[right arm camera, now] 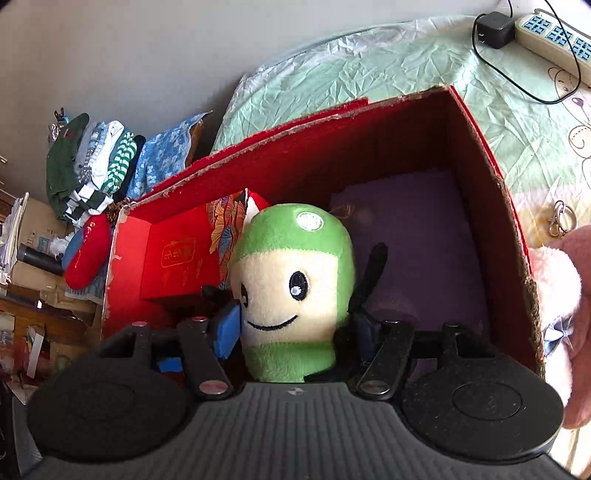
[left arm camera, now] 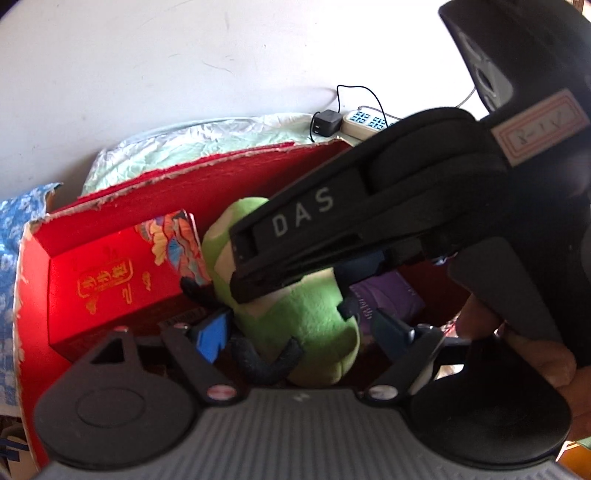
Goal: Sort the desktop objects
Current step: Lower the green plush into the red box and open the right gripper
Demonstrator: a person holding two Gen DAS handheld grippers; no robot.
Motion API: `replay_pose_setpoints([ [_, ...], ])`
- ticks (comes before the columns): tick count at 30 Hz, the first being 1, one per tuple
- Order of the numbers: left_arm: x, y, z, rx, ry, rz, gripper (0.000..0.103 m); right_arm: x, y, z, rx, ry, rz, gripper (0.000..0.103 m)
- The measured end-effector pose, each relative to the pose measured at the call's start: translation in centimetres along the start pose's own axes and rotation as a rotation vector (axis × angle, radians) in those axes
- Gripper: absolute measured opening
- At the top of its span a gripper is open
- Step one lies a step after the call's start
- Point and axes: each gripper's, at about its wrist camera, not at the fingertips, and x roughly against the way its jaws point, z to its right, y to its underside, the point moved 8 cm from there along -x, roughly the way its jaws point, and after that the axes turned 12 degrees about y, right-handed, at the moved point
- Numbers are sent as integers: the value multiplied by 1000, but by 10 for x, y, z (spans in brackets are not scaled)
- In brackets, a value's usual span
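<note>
A green and cream plush toy (right arm camera: 291, 280) with a smiling face stands inside an open red cardboard box (right arm camera: 480, 147). My right gripper (right arm camera: 295, 330) is shut on it, its blue pads (right arm camera: 229, 328) pressed against the cheeks. In the left wrist view the same plush toy (left arm camera: 303, 317) lies between my left gripper's (left arm camera: 301, 330) spread fingers, whose pads stand clear of it. The right gripper (left arm camera: 295, 295) reaches in over the toy from the upper right. Beside the toy in the red box (left arm camera: 184, 170) are a red gift box (left arm camera: 110, 280) and a purple pack (left arm camera: 388, 299).
The box rests on a wrinkled pale green cloth (right arm camera: 388, 66). A power strip (right arm camera: 554, 40) with a black adapter (right arm camera: 493, 29) lies behind it. A key ring (right arm camera: 561, 218) and a pink plush (right arm camera: 565, 295) sit at the right. Folded clothes (right arm camera: 92, 166) are piled at the left.
</note>
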Motion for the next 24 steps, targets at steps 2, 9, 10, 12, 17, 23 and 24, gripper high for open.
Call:
replay_pose_setpoints([
  [2,-2,-1,0,0,-6,-3,87,0,1,1,6,2,2,68],
  [9,3,-5,8,-13,-36,13,84,15,2,5,1,15,71,72],
  [10,5,-6,9,-11,-35,20,84,19,0,8,-15,14,87,72],
  [12,11,-8,12,-8,-34,36,84,27,-1,13,-47,2,117,72],
  [17,25,-8,26,-29,-43,74,86,49,-3,21,-92,-13,210,67],
  [23,72,21,18,-29,-40,109,86,63,0,29,-69,-56,243,43],
  [24,74,19,21,-34,-42,113,86,74,0,33,-63,-51,282,43],
])
